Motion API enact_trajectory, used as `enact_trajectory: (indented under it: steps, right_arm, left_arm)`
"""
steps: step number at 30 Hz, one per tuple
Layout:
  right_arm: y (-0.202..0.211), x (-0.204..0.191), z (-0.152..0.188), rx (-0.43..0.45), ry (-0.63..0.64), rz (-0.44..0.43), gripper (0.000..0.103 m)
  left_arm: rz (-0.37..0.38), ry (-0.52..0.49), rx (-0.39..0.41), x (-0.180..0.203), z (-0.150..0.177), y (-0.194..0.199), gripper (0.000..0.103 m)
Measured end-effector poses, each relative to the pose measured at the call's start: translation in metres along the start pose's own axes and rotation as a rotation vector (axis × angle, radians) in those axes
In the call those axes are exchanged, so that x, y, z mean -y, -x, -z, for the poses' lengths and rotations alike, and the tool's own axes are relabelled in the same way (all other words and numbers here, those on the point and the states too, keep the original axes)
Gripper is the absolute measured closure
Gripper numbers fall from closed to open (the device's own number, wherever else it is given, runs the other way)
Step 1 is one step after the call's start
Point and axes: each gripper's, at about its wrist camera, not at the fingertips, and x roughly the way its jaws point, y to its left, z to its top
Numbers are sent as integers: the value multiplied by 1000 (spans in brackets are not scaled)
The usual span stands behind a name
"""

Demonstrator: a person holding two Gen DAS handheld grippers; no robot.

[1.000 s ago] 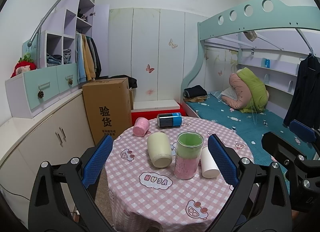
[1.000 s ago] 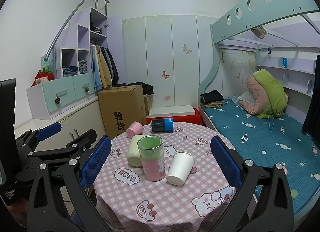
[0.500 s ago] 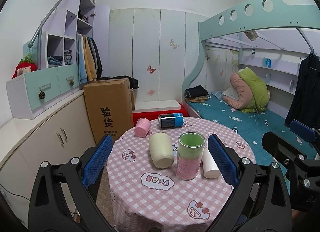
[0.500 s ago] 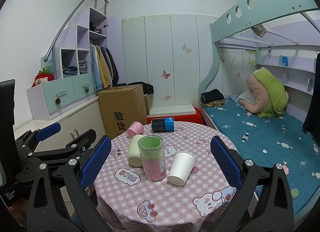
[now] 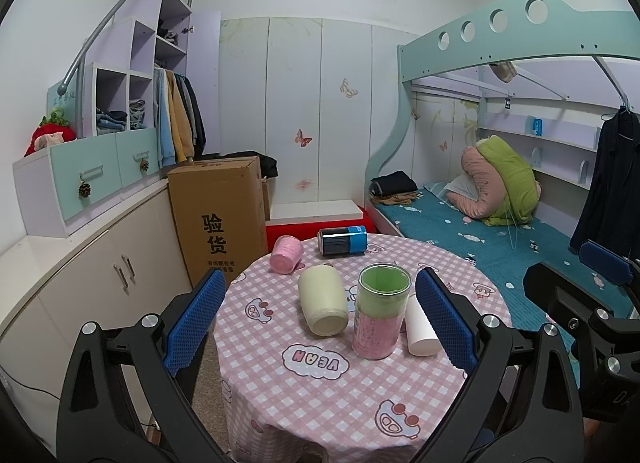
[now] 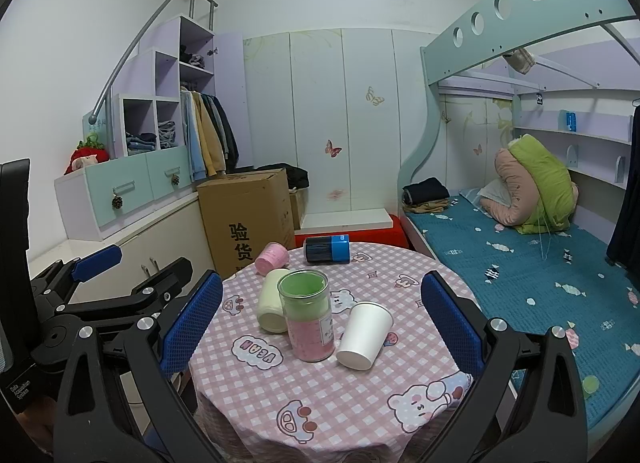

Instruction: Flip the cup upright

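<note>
Cardboard box (image 5: pixel 218 215) beside the checked tablecloth (image 5: pixel 320 391) — bunk bed (image 6: pixel 520 247) behind.

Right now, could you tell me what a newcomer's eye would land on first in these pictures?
Probably the upright clear tumbler, green above and pink below, at the middle of the round pink checked table. Around it lie tipped cups: a white cup to its right, a cream cup to its left, a pink cup and a blue can behind.

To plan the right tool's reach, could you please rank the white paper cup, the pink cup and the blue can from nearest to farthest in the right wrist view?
From the right tool:
1. White paper cup, on its side, centre-right, near the table front.
2. Pink cup, lying far left.
3. Blue can, lying at the far edge; only slightly beyond the pink cup.
</note>
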Motion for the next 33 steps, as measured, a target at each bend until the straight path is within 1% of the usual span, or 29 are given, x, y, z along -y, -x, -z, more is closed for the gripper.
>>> enact_trajectory:
  steps: [33]
  right_arm:
    - [0, -2, 0, 4, -6, -2, 7]
  left_arm:
    - [-5, -2, 7, -4, 1, 0, 7]
